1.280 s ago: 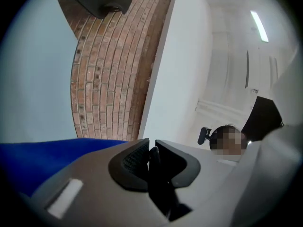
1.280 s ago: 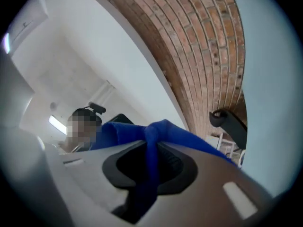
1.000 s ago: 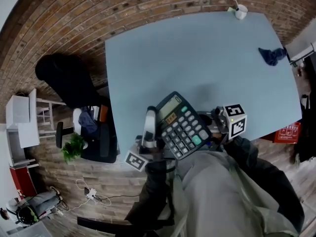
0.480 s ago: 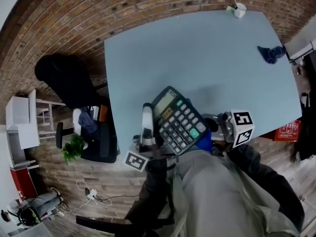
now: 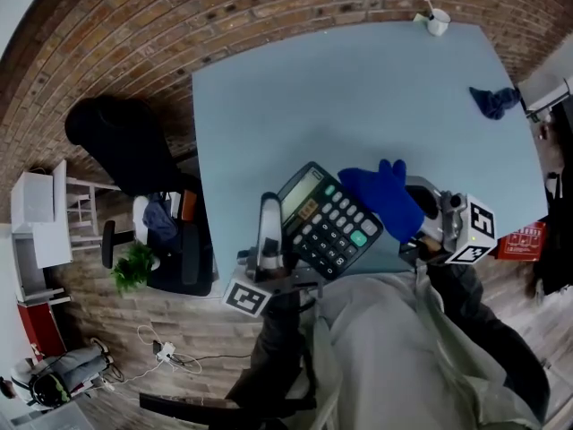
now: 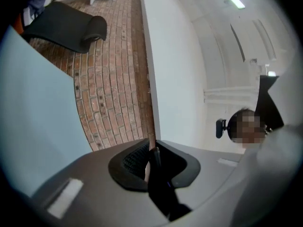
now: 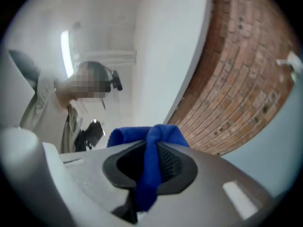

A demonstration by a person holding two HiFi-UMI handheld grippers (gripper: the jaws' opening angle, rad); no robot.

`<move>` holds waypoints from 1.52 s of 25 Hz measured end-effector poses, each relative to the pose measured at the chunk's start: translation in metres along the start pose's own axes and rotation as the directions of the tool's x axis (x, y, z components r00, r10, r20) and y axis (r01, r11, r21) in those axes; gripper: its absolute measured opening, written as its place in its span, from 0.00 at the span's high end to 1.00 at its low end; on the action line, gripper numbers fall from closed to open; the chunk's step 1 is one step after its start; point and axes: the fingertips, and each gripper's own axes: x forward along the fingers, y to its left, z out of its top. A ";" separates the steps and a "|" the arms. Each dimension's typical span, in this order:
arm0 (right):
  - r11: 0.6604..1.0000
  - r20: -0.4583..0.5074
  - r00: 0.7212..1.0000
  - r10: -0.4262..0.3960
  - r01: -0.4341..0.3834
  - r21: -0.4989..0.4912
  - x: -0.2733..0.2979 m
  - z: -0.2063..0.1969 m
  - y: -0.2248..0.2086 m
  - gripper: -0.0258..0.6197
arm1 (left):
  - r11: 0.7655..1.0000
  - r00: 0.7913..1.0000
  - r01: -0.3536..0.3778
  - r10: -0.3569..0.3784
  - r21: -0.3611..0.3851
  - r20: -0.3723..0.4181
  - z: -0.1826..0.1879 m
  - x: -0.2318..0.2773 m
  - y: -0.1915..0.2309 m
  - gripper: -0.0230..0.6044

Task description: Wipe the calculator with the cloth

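In the head view a black calculator (image 5: 324,222) with grey keys and one green key is held tilted above the near edge of the table. My left gripper (image 5: 277,233) is shut on its left edge. In the left gripper view the calculator (image 6: 158,183) shows edge-on as a thin dark strip pinched between the jaws of that gripper (image 6: 151,157). A bright blue cloth (image 5: 380,195) covers the calculator's right edge. My right gripper (image 5: 419,215) is shut on it. In the right gripper view the cloth (image 7: 150,164) bunches between the jaws and folds over their tips.
The light blue table (image 5: 340,97) carries a second, dark blue cloth (image 5: 492,101) at its right side and a white cup (image 5: 436,21) at its far edge. A black chair (image 5: 121,146) and a potted plant (image 5: 134,267) stand on the brick floor to the left.
My right gripper has swung out to the right and risen. The blue cloth has come up from behind the calculator onto its right edge. The calculator has stayed put, only rolling slightly.
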 end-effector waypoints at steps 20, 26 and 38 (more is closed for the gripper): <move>0.605 -0.566 0.706 -0.425 -0.243 -0.758 0.059 -0.085 0.003 0.87 | 0.967 0.984 -0.135 0.156 0.214 -0.086 -0.020 -0.006 0.015 0.88; 0.678 -0.740 0.646 -0.188 -0.459 -0.573 0.039 -0.124 0.067 0.87 | 0.964 0.975 -0.142 0.175 0.224 -0.137 -0.033 -0.012 0.020 0.88; 0.671 -0.702 0.674 -0.232 -0.412 -0.617 0.051 -0.120 0.055 0.87 | 0.953 0.974 -0.162 0.196 0.257 -0.114 -0.026 -0.006 0.023 0.88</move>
